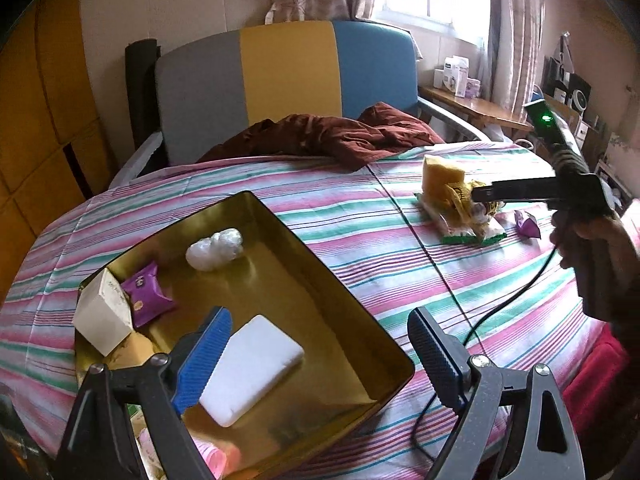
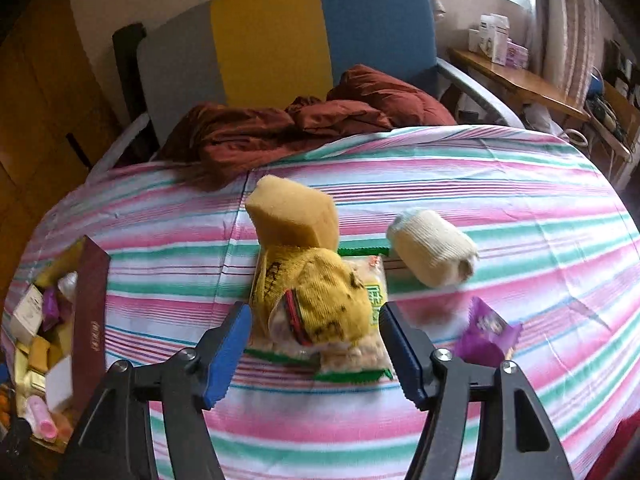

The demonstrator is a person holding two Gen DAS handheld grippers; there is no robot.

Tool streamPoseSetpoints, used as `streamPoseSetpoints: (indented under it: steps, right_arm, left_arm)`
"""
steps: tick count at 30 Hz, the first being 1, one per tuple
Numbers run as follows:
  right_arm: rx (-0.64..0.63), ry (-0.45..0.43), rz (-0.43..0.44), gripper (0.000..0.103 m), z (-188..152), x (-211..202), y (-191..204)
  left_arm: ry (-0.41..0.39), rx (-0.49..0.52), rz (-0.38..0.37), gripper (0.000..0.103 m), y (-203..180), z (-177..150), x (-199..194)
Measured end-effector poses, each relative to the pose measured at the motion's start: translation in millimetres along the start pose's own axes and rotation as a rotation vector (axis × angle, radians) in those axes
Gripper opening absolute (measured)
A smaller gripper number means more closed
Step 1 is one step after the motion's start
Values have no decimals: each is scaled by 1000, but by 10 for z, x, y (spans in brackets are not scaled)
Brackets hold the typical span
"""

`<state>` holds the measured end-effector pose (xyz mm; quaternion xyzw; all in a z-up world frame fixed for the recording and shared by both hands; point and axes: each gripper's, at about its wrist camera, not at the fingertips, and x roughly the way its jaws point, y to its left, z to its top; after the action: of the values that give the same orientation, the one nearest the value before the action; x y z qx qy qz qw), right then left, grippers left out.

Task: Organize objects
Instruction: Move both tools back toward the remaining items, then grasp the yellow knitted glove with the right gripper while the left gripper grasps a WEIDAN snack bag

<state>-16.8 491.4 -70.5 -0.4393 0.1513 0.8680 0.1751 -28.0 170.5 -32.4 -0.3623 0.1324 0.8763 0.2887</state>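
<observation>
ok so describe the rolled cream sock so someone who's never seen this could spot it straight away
Start at the striped pink, green and white bedsheet and find the pile of things in its middle. Just right of the yellow sponge block lies the rolled cream sock, a short knitted cylinder resting on its side. It is the only pale, plain thing there; the yellow sock and purple packet nearby are brightly coloured.

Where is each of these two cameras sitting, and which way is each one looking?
Left wrist view: rides on the left gripper, looking down along its open fingers into the gold tin on the striped bedcover; the right gripper and the hand holding it show at right.
Right wrist view: rides on the right gripper, open, facing the yellow sock lying on a snack packet; only its own fingers show.
Shared: the sock pile, yellow sponge, bedcover, tin, headboard.
</observation>
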Motion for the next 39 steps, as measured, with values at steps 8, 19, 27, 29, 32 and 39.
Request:
streamPoseSetpoints:
  steps: [8,19,27,29,32,39]
  right_arm:
    - [-69,36,-36,52,-15,208,20]
    - [-20,7,-57,44,-13,-100,-167]
    - [85,-76,-51,44,64,-345,-448]
    - [99,-91,-31,44,76,-389,-481]
    - [107,-103,-11,45,94,-425,-498]
    - [137,-102,5,45,98,-435,-584]
  left_arm:
    - [25,3,-24,90,-115,131,167]
    - [38,17,-91,90,-367,397,374]
    - [80,25,-147,89,-684,672,699]
    - [98,25,-166,89,-759,736,803]
    - [138,26,-182,88,-902,849,1035]
    - [218,2,-211,85,-1200,1041,1546]
